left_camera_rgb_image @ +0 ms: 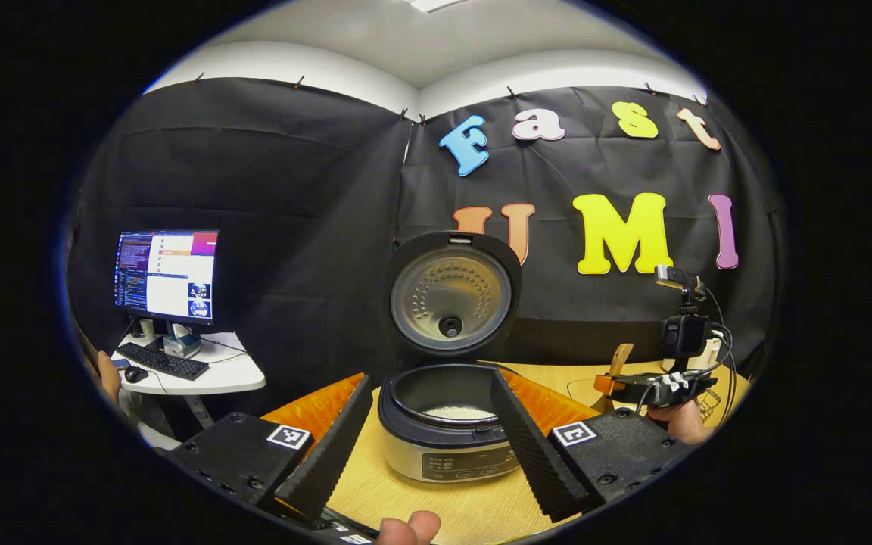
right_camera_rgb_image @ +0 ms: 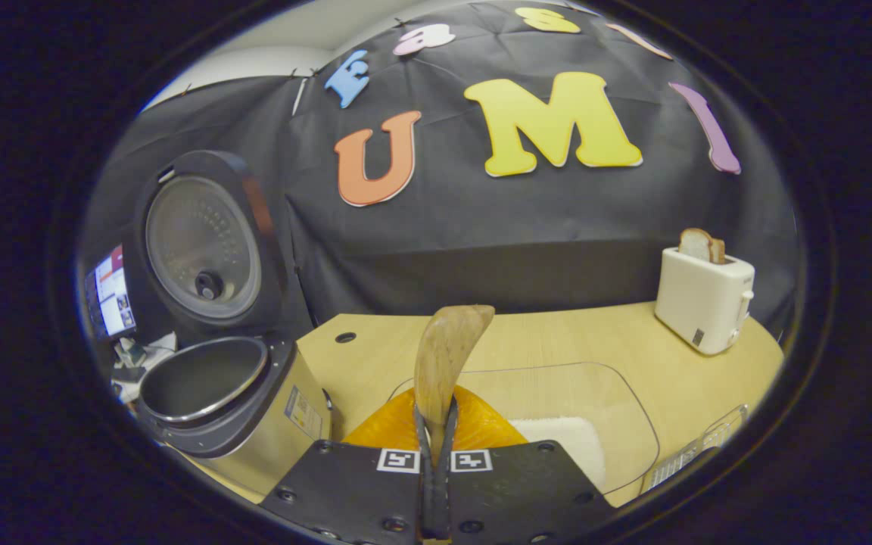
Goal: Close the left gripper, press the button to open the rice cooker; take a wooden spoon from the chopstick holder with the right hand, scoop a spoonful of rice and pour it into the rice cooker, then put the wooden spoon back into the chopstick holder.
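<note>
The rice cooker (left_camera_rgb_image: 447, 454) stands on the wooden table with its lid (left_camera_rgb_image: 451, 299) swung up, and white rice (left_camera_rgb_image: 459, 412) lies in its pot. My left gripper (left_camera_rgb_image: 430, 378) is open, one finger on each side of the cooker's front, holding nothing. To the right, a hand holds my right gripper (left_camera_rgb_image: 659, 387), with the wooden spoon (left_camera_rgb_image: 618, 363) sticking up from it. In the right gripper view, my right gripper (right_camera_rgb_image: 436, 424) is shut on the wooden spoon (right_camera_rgb_image: 447, 348), whose bowl points up. It hovers over a clear tray (right_camera_rgb_image: 595, 378) of rice (right_camera_rgb_image: 565, 446), right of the open cooker (right_camera_rgb_image: 254, 409).
A white toaster (right_camera_rgb_image: 701, 299) with a bread slice stands at the table's far right. A wire holder (right_camera_rgb_image: 697, 446) sits at the near right edge. A camera on a stand (left_camera_rgb_image: 682, 318) rises behind the right gripper. A desk with a monitor (left_camera_rgb_image: 167, 276) is off to the left.
</note>
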`<state>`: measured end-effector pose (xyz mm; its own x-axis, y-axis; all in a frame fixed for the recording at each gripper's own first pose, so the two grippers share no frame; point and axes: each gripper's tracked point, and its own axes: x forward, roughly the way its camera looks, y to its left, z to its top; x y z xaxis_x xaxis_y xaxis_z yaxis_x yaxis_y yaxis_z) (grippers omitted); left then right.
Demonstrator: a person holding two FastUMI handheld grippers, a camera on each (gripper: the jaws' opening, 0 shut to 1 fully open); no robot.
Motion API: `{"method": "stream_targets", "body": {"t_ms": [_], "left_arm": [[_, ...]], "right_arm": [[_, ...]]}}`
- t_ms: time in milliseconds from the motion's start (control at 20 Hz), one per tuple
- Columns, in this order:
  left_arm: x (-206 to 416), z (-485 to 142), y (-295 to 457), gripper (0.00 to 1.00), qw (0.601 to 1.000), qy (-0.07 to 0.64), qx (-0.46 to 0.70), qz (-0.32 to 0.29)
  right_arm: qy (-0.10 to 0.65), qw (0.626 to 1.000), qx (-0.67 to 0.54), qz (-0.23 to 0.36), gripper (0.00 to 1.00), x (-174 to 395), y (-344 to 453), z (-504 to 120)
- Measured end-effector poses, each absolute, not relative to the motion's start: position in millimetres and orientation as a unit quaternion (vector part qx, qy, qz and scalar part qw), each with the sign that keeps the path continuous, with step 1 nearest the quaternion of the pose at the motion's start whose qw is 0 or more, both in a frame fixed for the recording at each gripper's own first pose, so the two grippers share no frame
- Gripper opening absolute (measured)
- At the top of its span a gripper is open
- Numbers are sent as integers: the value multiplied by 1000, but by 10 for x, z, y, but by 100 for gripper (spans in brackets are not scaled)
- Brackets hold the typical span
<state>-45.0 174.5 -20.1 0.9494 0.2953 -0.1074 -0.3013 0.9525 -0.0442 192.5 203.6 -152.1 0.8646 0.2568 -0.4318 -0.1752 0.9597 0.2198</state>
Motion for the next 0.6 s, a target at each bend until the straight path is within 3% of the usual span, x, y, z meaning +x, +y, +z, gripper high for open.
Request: {"method": "stream_targets", "body": {"t_ms": [350, 600], "left_arm": [[-452, -205, 1709, 100, 987, 52, -33, 150], [-433, -156, 1626, 100, 988, 48, -29, 141]], "right_arm": [[268, 916, 282, 102, 0, 1999, 1834, -1507], [261, 903, 332, 74, 0, 2090, 1431, -1436]]}}
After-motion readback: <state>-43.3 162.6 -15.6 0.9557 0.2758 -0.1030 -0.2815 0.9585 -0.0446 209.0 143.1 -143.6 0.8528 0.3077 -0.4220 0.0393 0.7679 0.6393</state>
